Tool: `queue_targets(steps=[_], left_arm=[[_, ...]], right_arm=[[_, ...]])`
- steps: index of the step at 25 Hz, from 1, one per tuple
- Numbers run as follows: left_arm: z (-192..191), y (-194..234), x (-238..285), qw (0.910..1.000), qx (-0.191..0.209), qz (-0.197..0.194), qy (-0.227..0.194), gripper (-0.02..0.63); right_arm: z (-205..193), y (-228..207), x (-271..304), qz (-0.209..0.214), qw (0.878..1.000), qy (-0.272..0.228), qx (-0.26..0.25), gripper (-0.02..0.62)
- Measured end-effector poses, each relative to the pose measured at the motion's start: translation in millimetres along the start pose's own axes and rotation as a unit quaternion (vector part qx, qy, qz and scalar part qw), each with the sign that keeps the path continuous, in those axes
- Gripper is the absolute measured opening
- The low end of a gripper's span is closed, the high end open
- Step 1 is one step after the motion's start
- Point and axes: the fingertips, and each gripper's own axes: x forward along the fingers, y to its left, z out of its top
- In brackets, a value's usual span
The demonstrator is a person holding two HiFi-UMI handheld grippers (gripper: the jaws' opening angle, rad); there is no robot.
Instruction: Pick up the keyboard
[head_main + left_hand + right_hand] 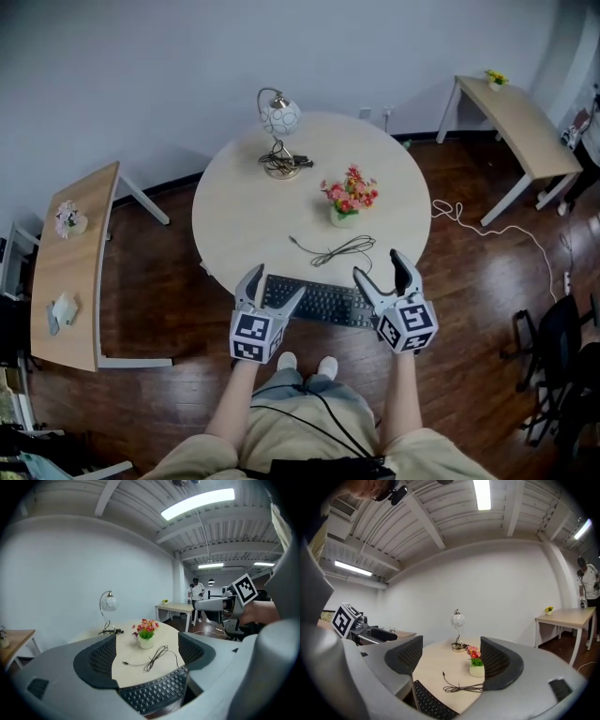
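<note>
Keyboard (319, 301), whole only in head view, spans left gripper (274, 286) to right gripper (379, 266).

Matt plastic keyboard (323, 302); smooth pale wood table (242, 217)

The keyboard (321, 301) shows only its middle from the head view: its left end is covered by the left hand-held gripper (274, 281), its right end by the right hand-held gripper (380, 265). Behind it, where the cable (334, 252) ends cannot be told.

keyboard (323, 302) on round table (234, 225); lamp (279, 117), flowers (350, 194)
</note>
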Motion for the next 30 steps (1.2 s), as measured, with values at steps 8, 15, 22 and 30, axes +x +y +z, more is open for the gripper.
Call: queue_targets(steps=[8, 15, 22, 30], left_arm=[[-134.2, -63.7, 22.6, 0.9480, -0.281, -0.095, 0.115, 0.396], [-219.4, -122.9, 43.6, 0.8433, -0.489, -0.135, 0.177, 0.395], [-258.4, -135.0, 79.9, 0.7596, -0.624, -0.115, 0.141, 0.394], [-277.5, -159.9, 108.9, 0.7086, -0.681, -0.129, 0.133, 0.378]], right_arm=[[-108.7, 15.9, 34.5, 0.157, 0.960, 0.203, -0.115, 0.391], [-222.6, 35.6, 57.1, 0.307, 0.867, 0.376, -0.115, 0.388], [-293.4, 29.6, 62.4, 0.371, 0.780, 0.490, -0.116, 0.388], [-337.3, 20.4, 53.4, 0.398, 0.702, 0.575, -0.133, 0.360]])
